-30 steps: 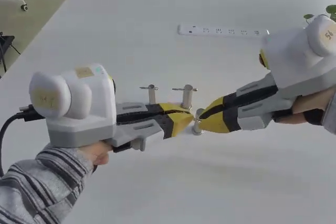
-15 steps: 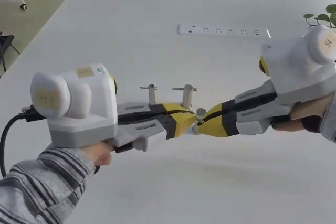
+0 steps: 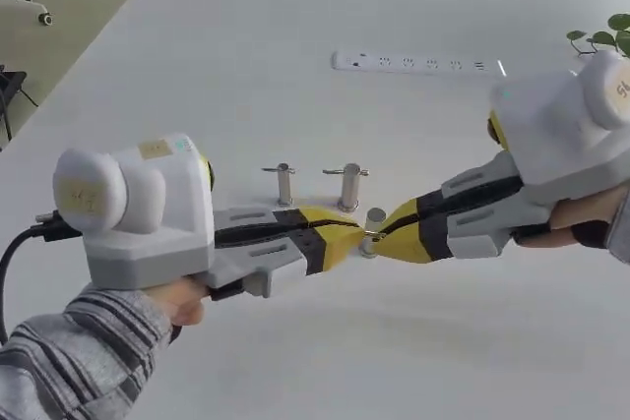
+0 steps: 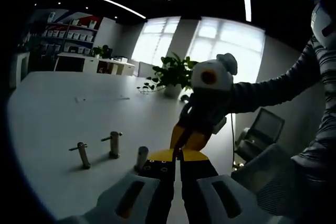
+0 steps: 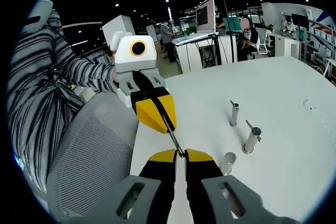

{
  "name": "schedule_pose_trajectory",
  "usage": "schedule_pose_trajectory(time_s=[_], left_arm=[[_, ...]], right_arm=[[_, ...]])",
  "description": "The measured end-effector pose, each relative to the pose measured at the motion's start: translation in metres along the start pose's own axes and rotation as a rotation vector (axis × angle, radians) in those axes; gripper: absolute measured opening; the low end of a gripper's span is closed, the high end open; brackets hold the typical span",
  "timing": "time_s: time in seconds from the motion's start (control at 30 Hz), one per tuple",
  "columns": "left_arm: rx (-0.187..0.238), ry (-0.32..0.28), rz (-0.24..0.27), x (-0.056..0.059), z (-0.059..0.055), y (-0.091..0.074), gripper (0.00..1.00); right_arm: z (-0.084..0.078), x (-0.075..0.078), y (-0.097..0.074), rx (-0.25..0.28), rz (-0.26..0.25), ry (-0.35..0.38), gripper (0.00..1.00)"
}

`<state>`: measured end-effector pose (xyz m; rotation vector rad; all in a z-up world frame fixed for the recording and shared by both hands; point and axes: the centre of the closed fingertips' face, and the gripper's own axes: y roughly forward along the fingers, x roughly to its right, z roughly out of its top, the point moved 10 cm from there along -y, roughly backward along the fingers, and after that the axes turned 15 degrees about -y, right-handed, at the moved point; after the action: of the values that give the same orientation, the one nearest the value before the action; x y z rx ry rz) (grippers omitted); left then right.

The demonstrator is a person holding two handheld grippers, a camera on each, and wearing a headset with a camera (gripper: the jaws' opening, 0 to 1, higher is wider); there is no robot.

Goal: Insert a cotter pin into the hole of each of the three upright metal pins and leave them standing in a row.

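Observation:
Three upright metal pins stand in a row on the white table (image 3: 295, 66). Two of them (image 3: 284, 183) (image 3: 349, 187) carry a cotter pin through the top. The third pin (image 3: 374, 227) (image 5: 228, 162) (image 4: 140, 157) has a bare top. Beside it the two grippers meet tip to tip. A thin cotter pin (image 5: 174, 137) spans from the left gripper's yellow jaws to the right gripper (image 5: 184, 155), and both jaw pairs look shut on it. The left gripper (image 3: 356, 233) (image 4: 176, 153) reaches in from the left, the right gripper (image 3: 380, 235) from the right.
A white power strip (image 3: 413, 63) lies at the back of the table. A potted plant (image 3: 602, 34) stands at the far right edge. An office chair (image 5: 89, 156) sits beside the table, with desks and people beyond it.
The right gripper has slid left and the left gripper slightly right, so their tips now touch next to the bare pin. The head camera has shifted a little.

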<state>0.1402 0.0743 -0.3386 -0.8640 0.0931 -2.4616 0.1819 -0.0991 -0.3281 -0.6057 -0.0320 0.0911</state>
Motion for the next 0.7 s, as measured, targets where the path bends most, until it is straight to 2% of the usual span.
schedule_pose_trajectory(time_s=[0.17, 0.37, 0.6, 0.7], left_arm=[[-0.022, 0.002, -0.019, 0.0010, -0.0018, 0.0004, 0.00], [-0.022, 0.003, -0.020, 0.0015, -0.0022, 0.0003, 0.00], [-0.028, -0.007, -0.020, 0.0000, -0.0025, 0.0020, 0.00], [-0.017, 0.010, -0.005, -0.0008, -0.0024, 0.0027, 0.01]], right_arm=[[0.0025, -0.0005, -0.0010, 0.007, 0.007, -0.018, 0.01], [0.0021, -0.0005, -0.0012, -0.003, 0.008, -0.033, 0.01], [0.0024, -0.0002, -0.0016, -0.031, 0.022, -0.103, 0.00], [0.0033, -0.0017, 0.0000, -0.048, 0.028, -0.138, 0.00]])
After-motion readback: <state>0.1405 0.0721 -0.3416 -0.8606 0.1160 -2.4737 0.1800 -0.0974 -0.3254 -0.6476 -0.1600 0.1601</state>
